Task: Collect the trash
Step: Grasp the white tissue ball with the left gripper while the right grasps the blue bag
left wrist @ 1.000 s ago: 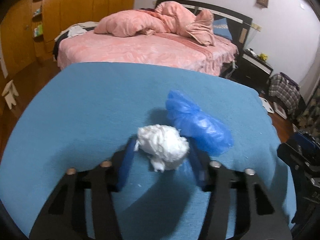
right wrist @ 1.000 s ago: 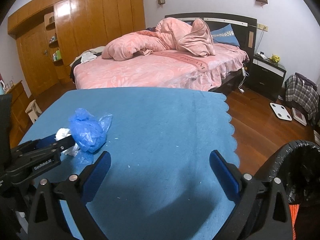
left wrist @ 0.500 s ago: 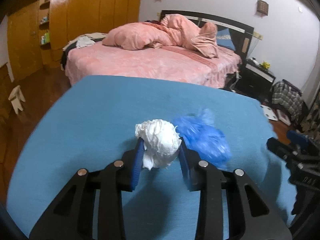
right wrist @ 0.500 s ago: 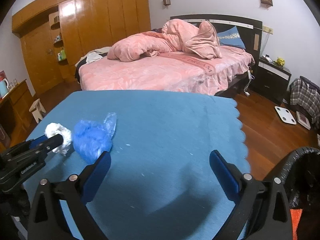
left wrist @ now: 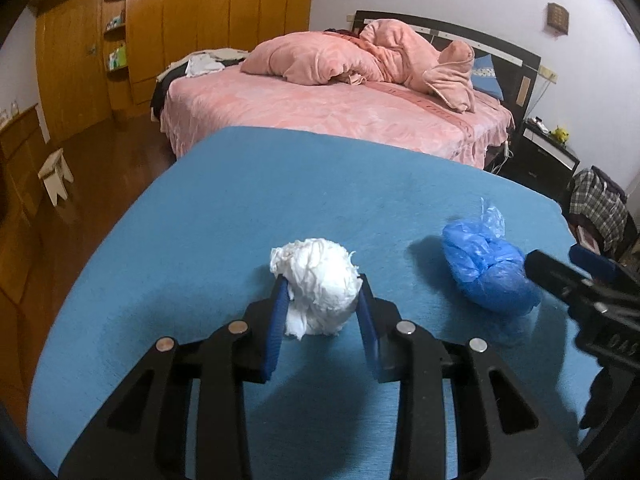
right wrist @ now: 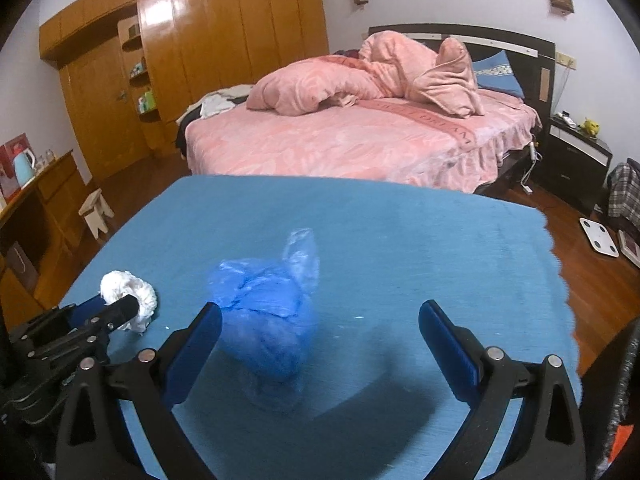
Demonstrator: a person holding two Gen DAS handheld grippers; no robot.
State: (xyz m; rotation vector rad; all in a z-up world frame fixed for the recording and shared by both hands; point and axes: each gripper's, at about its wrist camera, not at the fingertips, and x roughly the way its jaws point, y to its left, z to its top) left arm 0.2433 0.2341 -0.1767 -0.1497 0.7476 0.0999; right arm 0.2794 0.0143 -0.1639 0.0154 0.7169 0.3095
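Centrally, left claw (left wrist: 322, 300) pinching tissue wad (left wrist: 318, 284)

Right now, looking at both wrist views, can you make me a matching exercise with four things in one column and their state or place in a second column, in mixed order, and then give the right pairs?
Things:
1. white paper ball
2. blue plastic bag
3. left gripper
4. right gripper

States:
A. open, fingers wide apart
B. lying loose on the blue cloth
C. shut on a piece of trash
D. held between two fingers

Pairs: 1-D, 2-B, 3-C, 4-A
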